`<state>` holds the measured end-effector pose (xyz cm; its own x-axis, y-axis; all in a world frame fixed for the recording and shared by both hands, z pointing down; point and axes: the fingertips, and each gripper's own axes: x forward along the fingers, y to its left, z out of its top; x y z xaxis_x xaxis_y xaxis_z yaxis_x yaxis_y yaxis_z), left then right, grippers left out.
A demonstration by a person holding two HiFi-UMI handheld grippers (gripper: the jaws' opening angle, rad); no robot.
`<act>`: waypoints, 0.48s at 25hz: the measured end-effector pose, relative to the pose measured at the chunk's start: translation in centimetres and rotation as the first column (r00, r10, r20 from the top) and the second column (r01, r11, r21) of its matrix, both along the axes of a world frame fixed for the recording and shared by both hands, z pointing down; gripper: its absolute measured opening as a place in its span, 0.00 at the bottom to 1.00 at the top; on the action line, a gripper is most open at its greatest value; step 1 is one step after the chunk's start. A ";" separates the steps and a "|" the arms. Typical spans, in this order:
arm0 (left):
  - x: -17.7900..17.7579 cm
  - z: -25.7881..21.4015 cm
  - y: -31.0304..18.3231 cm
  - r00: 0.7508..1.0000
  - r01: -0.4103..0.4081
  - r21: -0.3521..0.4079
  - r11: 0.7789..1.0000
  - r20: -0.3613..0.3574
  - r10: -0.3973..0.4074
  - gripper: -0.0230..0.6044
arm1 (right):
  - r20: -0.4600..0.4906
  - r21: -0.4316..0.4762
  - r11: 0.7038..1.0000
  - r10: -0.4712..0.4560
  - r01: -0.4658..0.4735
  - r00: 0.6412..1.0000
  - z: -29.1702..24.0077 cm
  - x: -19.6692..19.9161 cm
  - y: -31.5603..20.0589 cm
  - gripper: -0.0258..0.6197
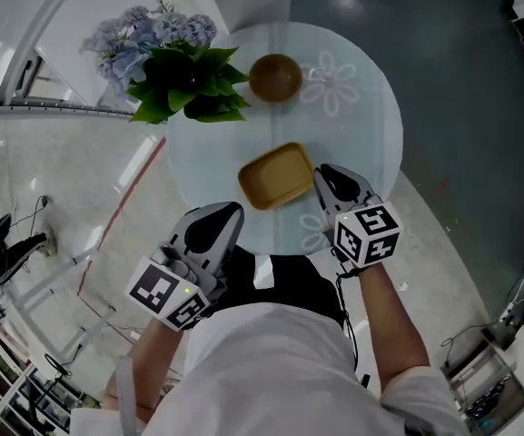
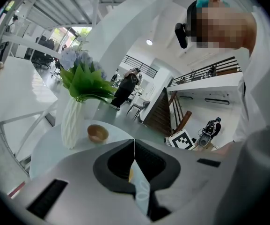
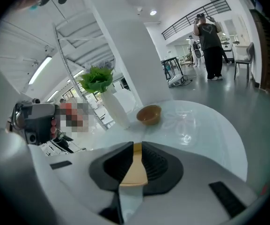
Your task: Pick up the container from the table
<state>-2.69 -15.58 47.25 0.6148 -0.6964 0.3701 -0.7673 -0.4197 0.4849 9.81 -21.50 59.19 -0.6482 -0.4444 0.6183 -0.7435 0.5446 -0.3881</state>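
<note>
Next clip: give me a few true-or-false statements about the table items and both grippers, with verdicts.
1. The tan container lies on the round table. True.
2. The brown bowl sits inside the container. False: it stands apart, nearer the vase.
3. The left gripper grips the container. False: its jaws are together on nothing, short of it.
4. The right gripper has its tips beside the container. True.
5. The vase lies toppled. False: it stands upright.
</note>
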 end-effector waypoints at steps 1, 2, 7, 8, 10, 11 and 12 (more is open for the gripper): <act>0.0 0.2 0.0 1.000 0.002 -0.006 1.000 0.000 -0.002 0.07 | -0.007 -0.004 1.000 -0.003 0.003 1.000 0.4 0.0 -0.1 0.13; 0.0 0.4 0.1 1.000 0.004 -0.011 1.000 0.000 -0.004 0.07 | -0.013 -0.008 1.000 -0.005 0.005 1.000 0.9 0.0 -0.2 0.16; -0.2 1.4 0.3 1.000 0.017 -0.032 0.999 -0.002 -0.017 0.07 | -0.045 -0.020 1.000 -0.025 0.024 0.999 2.7 -0.1 -0.7 0.20; -0.2 1.7 0.3 1.000 0.019 -0.035 0.999 -0.002 -0.019 0.07 | -0.049 -0.021 0.999 -0.030 0.029 0.998 3.1 -0.1 -0.8 0.21; -0.3 2.1 0.5 1.000 0.022 -0.042 0.999 -0.003 -0.023 0.07 | -0.057 -0.028 0.999 -0.039 0.038 0.998 3.8 -0.2 -0.9 0.21; -0.3 2.3 0.6 1.000 0.024 -0.047 0.999 -0.003 -0.024 0.07 | -0.062 -0.032 0.999 -0.044 0.042 0.997 4.1 -0.2 -0.9 0.22; -0.3 2.5 0.7 1.000 0.026 -0.051 0.998 -0.003 -0.026 0.07 | -0.068 -0.035 0.998 -0.049 0.046 0.997 4.5 -0.2 -1.0 0.23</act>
